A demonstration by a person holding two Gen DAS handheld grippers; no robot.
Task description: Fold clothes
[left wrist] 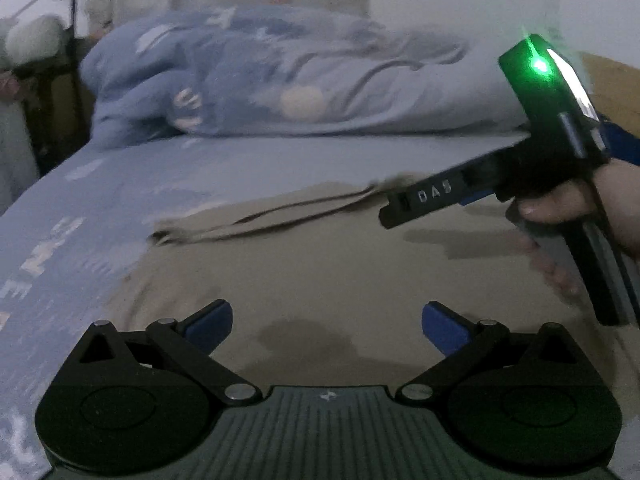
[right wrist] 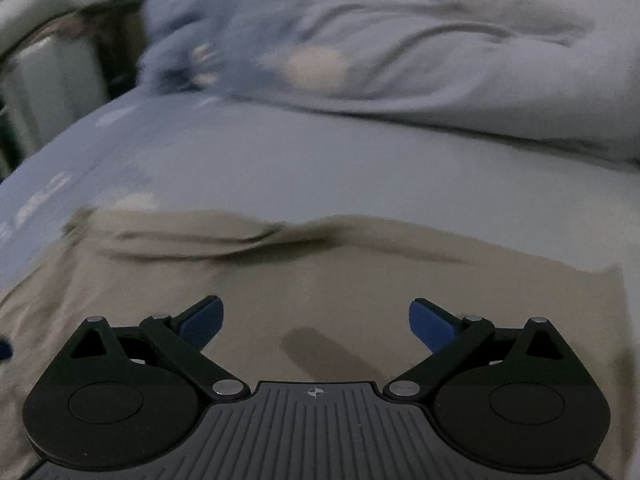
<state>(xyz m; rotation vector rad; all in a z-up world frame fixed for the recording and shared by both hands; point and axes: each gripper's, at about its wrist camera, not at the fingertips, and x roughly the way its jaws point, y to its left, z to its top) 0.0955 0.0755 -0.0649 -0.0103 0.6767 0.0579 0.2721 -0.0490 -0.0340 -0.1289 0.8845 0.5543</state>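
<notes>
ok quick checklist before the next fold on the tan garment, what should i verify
1. Left gripper open, nothing between its fingers: ok.
2. Right gripper open and empty: ok.
3. Tan garment flat under both grippers: ok.
4. Far edge smooth: not ok, layers are bunched there.
5. Blue duvet clear of the garment: ok.
6. Near hem position: cannot tell, hidden beneath the grippers.

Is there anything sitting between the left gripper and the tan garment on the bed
Nothing visible. The left gripper is open directly above the tan garment, with only bare fabric between its fingers. The right gripper is over the garment's far right part, off to the side.
</notes>
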